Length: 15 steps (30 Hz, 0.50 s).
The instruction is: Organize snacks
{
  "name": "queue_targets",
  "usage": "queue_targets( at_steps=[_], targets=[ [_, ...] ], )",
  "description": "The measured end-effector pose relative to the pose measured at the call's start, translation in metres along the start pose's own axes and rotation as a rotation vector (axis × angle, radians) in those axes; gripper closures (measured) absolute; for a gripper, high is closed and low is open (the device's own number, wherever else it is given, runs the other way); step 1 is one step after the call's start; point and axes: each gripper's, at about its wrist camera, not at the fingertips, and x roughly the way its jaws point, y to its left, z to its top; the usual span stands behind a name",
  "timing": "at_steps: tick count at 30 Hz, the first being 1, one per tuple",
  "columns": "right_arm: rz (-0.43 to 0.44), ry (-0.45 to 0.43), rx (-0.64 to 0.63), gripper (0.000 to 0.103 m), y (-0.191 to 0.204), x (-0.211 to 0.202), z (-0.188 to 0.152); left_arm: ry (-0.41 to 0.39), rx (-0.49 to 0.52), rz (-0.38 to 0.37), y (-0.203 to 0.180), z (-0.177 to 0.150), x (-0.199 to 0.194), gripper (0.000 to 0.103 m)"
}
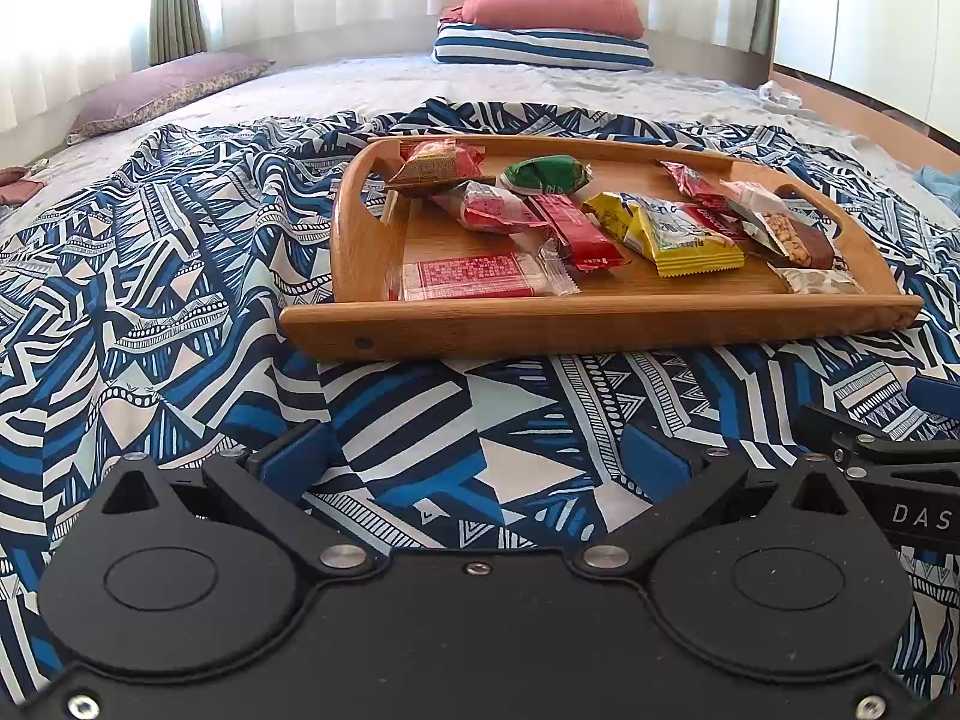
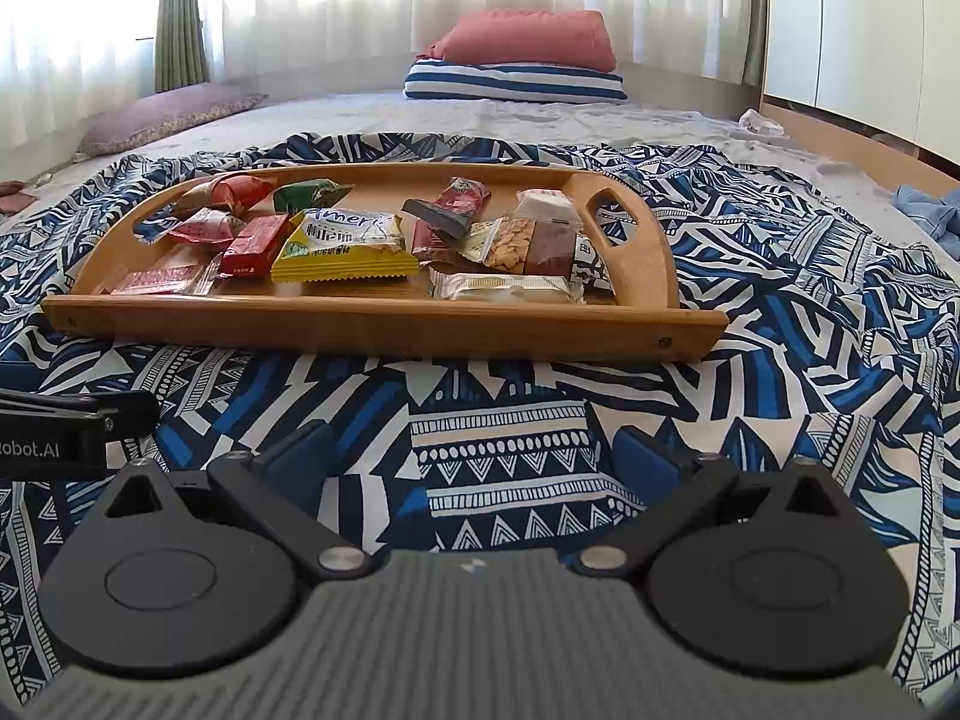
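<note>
A wooden tray (image 1: 600,324) (image 2: 384,321) with cut-out handles lies on a blue patterned cloth and holds several wrapped snacks. Among them are a yellow packet (image 1: 684,237) (image 2: 345,246), a red bar (image 1: 579,228) (image 2: 255,243), a green packet (image 1: 546,174) (image 2: 309,192), a clear-wrapped red bar (image 1: 474,276) at the front left and a nut bar (image 2: 528,246). My left gripper (image 1: 474,456) hovers open over the cloth just short of the tray, empty. To its right my right gripper (image 2: 474,450) is open too, equally near the tray and empty.
The patterned cloth (image 1: 180,276) is spread over a grey bed. A pink pillow (image 1: 558,3) lies on a striped one (image 1: 540,51) at the far end, a mauve pillow (image 1: 162,90) at the left. Curtains hang behind; a wooden bed edge (image 2: 840,132) runs along the right.
</note>
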Motion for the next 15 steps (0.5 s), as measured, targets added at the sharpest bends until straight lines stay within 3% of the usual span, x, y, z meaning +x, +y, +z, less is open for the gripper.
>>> queue_targets(
  at_steps=[15],
  targets=[
    [0.000,0.000,0.000,0.000,0.0000,0.0003,-0.0001,-0.001,0.003,0.002,-0.0002,0.0001,0.0001,0.000]
  ],
)
